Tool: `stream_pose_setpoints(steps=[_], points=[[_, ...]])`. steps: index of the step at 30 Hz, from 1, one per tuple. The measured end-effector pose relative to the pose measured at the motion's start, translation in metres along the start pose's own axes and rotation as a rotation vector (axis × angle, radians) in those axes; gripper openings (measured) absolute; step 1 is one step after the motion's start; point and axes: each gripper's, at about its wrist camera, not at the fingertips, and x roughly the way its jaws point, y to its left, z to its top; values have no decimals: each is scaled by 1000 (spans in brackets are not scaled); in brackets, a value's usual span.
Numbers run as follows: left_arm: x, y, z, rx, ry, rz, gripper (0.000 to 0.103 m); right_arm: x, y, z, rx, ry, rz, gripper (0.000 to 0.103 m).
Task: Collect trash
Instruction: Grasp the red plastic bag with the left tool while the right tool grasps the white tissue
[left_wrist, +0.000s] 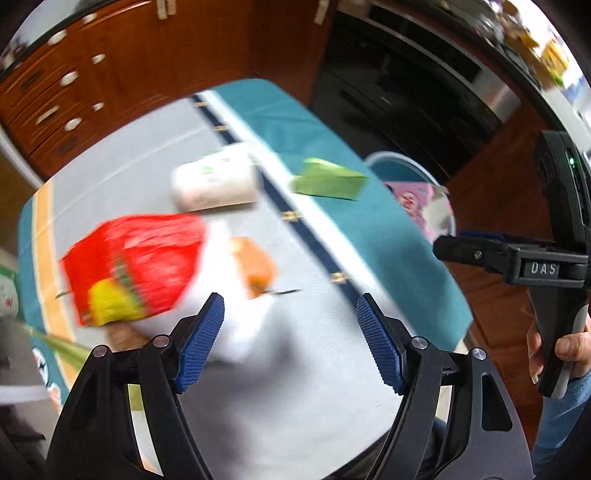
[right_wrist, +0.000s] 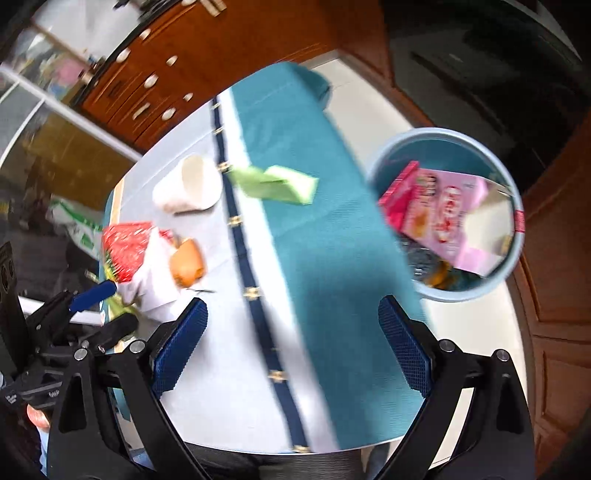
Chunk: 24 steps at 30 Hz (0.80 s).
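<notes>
Trash lies on a table (left_wrist: 295, 406) under a grey and teal cloth: a red plastic bag (left_wrist: 133, 266), a tipped white cup (left_wrist: 216, 181), a green carton (left_wrist: 327, 181), an orange piece (left_wrist: 255, 266) and white paper (left_wrist: 236, 325). My left gripper (left_wrist: 291, 332) hangs open over the paper's near edge, nothing between its pads. My right gripper (right_wrist: 293, 343) is open and empty above the cloth, with the carton (right_wrist: 277, 184) and cup (right_wrist: 188, 184) beyond it. A light blue bin (right_wrist: 436, 133) on the floor to the right holds a pink box (right_wrist: 447, 218).
Brown wooden drawers (left_wrist: 74, 92) stand behind the table and a dark oven (left_wrist: 406, 74) behind the bin (left_wrist: 399, 157). Each view shows the other gripper at its edge: the right one (left_wrist: 450, 240), held by a hand (left_wrist: 569, 347), and the left one (right_wrist: 107, 310).
</notes>
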Motion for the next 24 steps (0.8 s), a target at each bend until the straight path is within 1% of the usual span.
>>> stream_pose_setpoints(steps=[6,9,12,16,19,24], points=[[-20,74,-13,-117,-56,68,75,23,58,3,-69,39,23,90],[-21,103,-11,-160,-63,97,75,36,76,5,-84,60,37,90],[-17,121,-9,-176,-51,110,75,48,88,6,-91,82,43,90],[-5,127,-5,-173,-23,89,75,61,96,6,-96,106,49,90],[6,124,3,-160,-8,83,75,70,96,5,-84,123,53,90],[26,116,11,-137,18,99,75,77,101,5,-87,138,81,90]])
